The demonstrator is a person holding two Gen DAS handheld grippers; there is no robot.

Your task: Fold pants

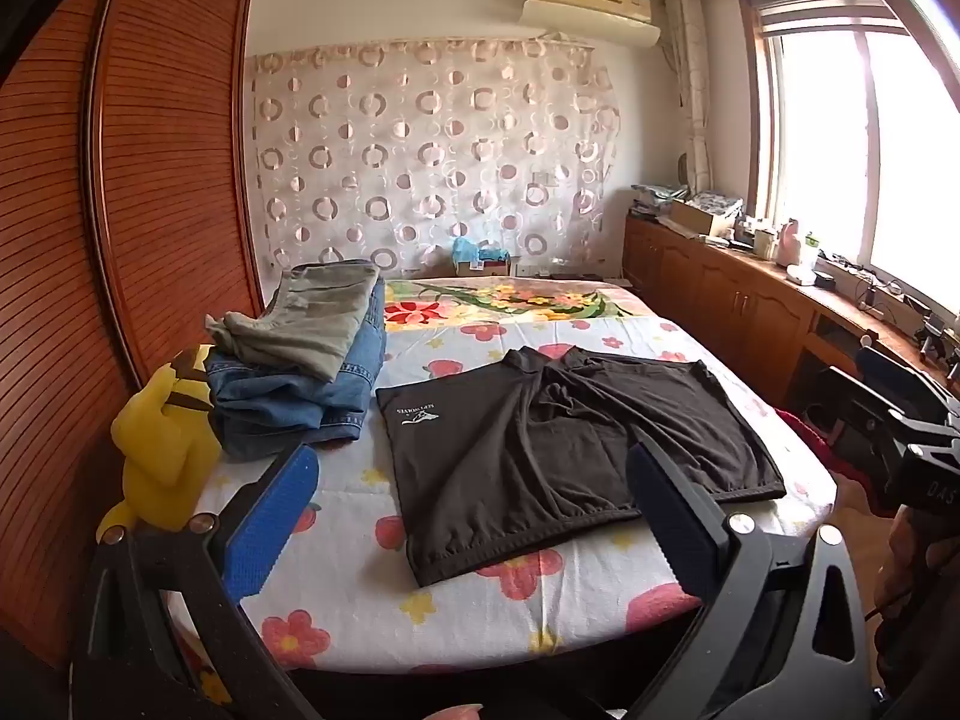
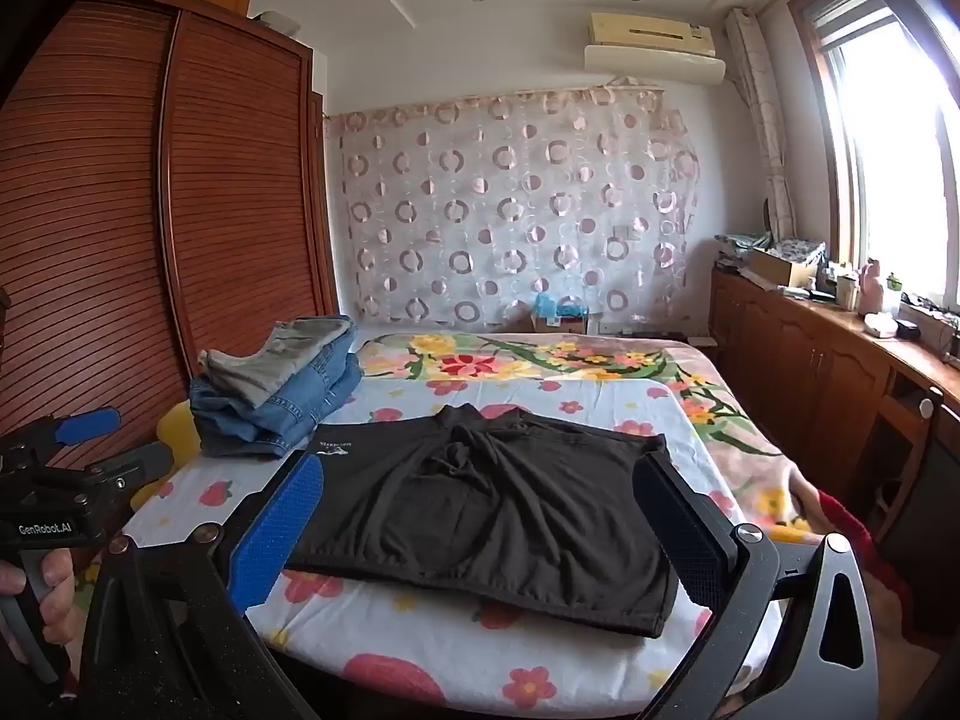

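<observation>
The black pants (image 1: 558, 450) lie flat on the bed (image 1: 372, 588), beside a pile of folded jeans (image 1: 300, 384). Both the left gripper (image 1: 474, 516) and the right gripper (image 2: 480, 528) have jaws wide apart, holding nothing.

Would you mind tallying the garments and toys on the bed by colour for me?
Black: 1, the shorts
Blue: 1, the jeans
Grey-green: 1, the folded trousers
Yellow: 1, the plush toy
Total: 4
</observation>
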